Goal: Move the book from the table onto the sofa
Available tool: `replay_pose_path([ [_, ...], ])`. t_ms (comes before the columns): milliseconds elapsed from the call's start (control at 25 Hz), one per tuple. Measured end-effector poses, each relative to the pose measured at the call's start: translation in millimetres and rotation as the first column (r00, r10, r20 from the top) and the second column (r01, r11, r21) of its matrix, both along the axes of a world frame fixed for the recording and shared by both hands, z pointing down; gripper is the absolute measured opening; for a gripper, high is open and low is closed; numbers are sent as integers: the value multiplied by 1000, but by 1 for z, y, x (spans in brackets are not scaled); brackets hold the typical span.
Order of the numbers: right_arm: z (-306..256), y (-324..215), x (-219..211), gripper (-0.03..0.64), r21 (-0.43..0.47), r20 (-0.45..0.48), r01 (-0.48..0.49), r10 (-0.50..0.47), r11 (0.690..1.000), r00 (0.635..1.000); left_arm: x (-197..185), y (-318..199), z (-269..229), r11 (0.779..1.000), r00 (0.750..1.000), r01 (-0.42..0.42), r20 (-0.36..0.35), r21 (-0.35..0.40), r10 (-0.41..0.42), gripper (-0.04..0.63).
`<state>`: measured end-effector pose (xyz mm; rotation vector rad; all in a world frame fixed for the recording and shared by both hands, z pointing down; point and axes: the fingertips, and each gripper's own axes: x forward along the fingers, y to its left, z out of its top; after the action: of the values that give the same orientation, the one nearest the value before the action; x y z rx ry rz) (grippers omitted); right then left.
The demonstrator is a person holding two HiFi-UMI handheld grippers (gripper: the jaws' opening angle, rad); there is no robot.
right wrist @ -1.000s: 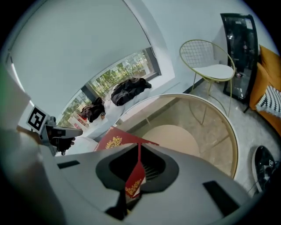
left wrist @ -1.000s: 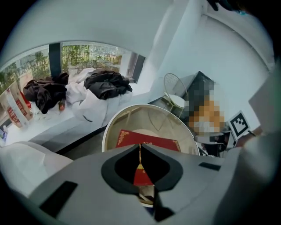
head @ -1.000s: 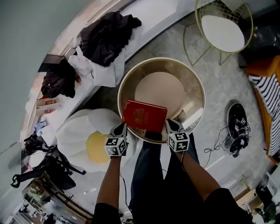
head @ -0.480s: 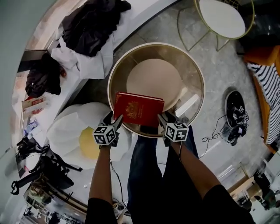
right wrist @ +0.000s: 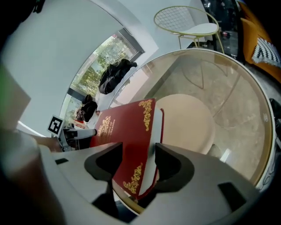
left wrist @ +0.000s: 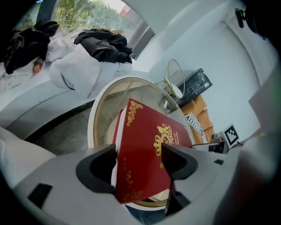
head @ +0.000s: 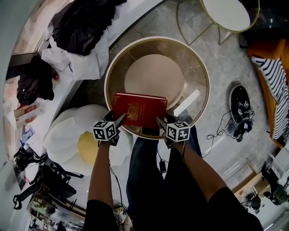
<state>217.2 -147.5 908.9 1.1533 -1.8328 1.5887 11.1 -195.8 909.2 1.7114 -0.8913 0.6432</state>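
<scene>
Our book point(head: 140, 109) lies at the near edge of the round glass table point(head: 194, 67), over a grey stone floor point(head: 221, 103). The left gripper point(head: 116, 122) and right gripper point(head: 161, 122) have just been opening, with their jaws released around the book's near corners. Dark clothes point(head: 86, 27) are piled on the white bench point(head: 135, 13) behind.

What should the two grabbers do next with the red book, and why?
Probably squeeze both shut on the red book. The jaws of the left gripper and right gripper have just been opening. Each has a near corner of the book between them with a gap, so neither grips it yet. It lies on the glass table.
</scene>
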Motion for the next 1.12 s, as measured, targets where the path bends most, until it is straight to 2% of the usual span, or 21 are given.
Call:
replay_pose_path([
  [240, -1, -4, 0, 256, -11, -13, -53, 53, 999, 999, 3, 0, -11, 1000, 999, 16, -50, 19, -15, 322],
  [320, -12, -4, 1, 256, -2, -30, -63, 63, 998, 998, 4, 9, -24, 997, 998, -45, -30, 55, 46, 322],
  [400, -30, -3, -1, 256, 10, -34, -67, 68, 998, 997, 4, 22, -41, 982, 988, -154, 37, 109, 151, 329],
  [480, -49, -5, -6, 256, 31, -35, -41, 42, 999, 999, 0, 30, -61, 974, 984, -174, 64, 143, 167, 338],
  [640, -85, -8, -17, 256, 78, -38, 13, -10, 997, 999, -11, 46, -95, 984, 997, -55, 53, 167, 47, 345],
  [720, -102, -5, -21, 256, 102, -30, 6, -3, 995, 1000, -16, 59, -109, 982, 998, -4, 64, 187, -9, 350],
  [800, -118, -2, -25, 256, 124, -15, 39, -37, 992, 999, -19, 73, -124, 976, 993, 77, 77, 203, -94, 353],
  [960, -148, 14, -28, 256, 152, -2, 197, -199, 969, 980, -17, 109, -165, 941, 957, 233, 113, 246, -266, 356],
  [1120, -177, 34, -22, 256, 167, 31, 270, -278, 948, 960, -2, 150, -199, 898, 913, 334, 136, 286, -384, 365],
])
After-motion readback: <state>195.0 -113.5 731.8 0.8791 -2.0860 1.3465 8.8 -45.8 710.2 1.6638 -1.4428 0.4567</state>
